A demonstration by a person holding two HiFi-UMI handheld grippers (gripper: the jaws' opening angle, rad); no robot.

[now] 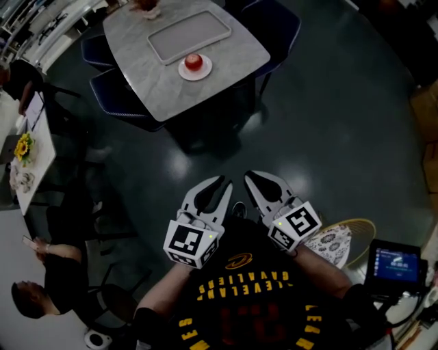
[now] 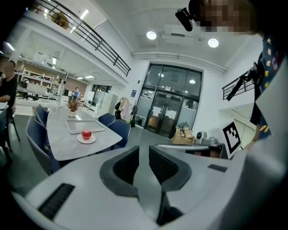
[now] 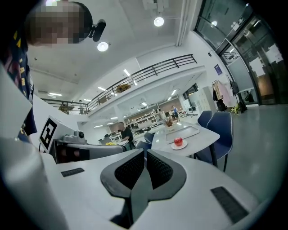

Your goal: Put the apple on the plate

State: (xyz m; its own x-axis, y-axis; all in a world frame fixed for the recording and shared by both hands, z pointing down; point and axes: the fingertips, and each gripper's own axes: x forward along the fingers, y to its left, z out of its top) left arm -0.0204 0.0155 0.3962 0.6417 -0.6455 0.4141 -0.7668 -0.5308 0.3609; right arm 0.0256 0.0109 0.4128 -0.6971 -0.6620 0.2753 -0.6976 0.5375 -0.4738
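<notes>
Vase cut off by top edge; blue chair half under table.

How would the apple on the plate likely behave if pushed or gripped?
The apple looks round, so a sideways push would probably roll it off the shallow plate. Its skin looks smooth, so a grip away from its widest part might slip. It is likely firm, not squashy.

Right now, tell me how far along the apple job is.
Done: the apple sits on the plate on the table. In hand: nothing; the left gripper is slightly open, the right gripper shut, both empty, far from the table. Left: nothing that I can see.
</notes>
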